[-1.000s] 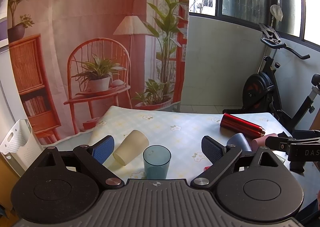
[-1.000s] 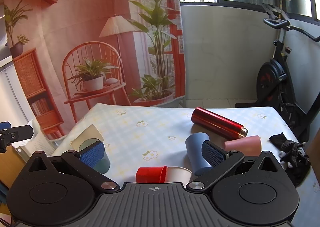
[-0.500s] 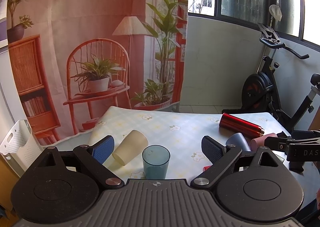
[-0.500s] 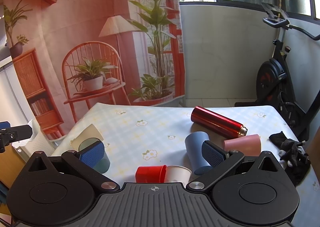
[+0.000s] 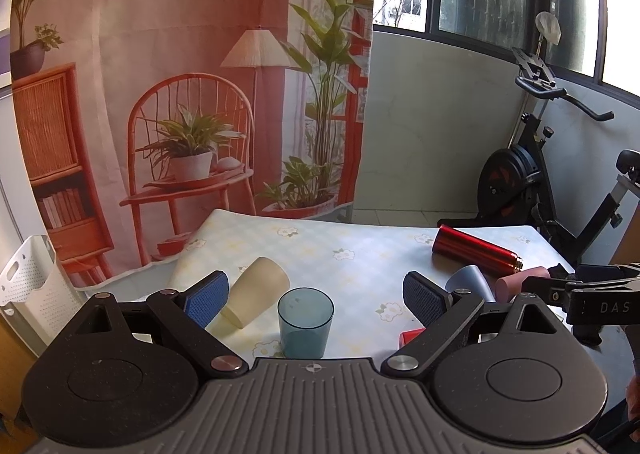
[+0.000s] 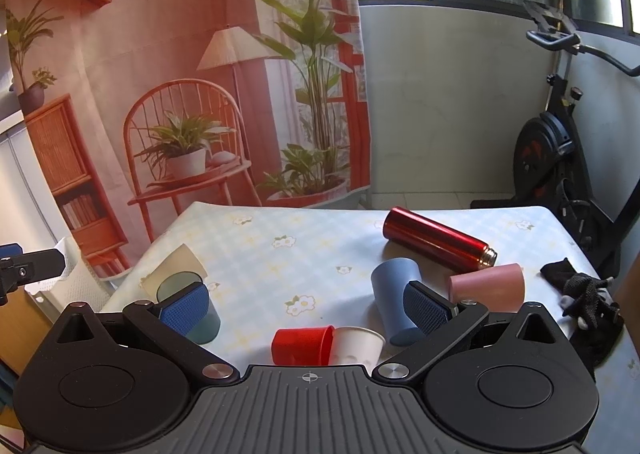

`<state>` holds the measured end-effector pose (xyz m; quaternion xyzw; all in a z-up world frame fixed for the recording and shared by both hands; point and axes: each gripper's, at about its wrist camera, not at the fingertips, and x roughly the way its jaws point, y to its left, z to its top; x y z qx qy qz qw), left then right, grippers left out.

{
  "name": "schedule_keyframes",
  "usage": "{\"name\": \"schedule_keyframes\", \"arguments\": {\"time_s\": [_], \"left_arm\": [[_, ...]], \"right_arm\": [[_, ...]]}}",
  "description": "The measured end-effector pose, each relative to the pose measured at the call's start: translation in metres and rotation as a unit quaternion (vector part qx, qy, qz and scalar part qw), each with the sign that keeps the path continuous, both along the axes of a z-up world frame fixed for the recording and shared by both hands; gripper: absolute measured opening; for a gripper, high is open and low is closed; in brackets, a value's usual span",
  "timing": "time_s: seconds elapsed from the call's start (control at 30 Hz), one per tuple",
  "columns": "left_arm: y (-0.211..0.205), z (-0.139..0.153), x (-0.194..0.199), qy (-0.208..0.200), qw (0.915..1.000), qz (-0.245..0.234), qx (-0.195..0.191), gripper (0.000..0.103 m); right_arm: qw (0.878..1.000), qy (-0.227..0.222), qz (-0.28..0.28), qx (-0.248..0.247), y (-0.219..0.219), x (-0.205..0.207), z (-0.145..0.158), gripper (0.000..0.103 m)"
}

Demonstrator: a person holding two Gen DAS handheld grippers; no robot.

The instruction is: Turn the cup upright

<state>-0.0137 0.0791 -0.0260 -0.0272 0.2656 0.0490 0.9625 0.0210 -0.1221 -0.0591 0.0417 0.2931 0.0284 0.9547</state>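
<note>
- Setting: worktop [image 5: 360, 254] with a floral check cover, in front of a printed backdrop.
- Target: cream cup [image 5: 256, 296] lies on its side, left of the upright teal cup [image 5: 306, 322]; its axis runs diagonally, mouth towards the camera.
- Left gripper [image 5: 316, 298]: nearer; jaws wide apart, empty; cup just inside the left jaw.
- Right gripper [image 6: 306, 308]: jaws wide apart, empty, farther off.

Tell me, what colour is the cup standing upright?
The upright cup is see-through teal blue, clearest in the left wrist view.
</note>
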Motion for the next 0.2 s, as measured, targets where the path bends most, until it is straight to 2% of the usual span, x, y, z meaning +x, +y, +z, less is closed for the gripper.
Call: {"name": "schedule_keyframes", "arguments": {"time_s": [0.2], "left_arm": [[-0.0008,-0.0026,0.0004,0.002,1.0000,-0.004,-0.001,0.095]], "right_arm": [[1.000,0.004,-0.001,0.001,0.0002,0.0031,-0.0016,0.103]]}}
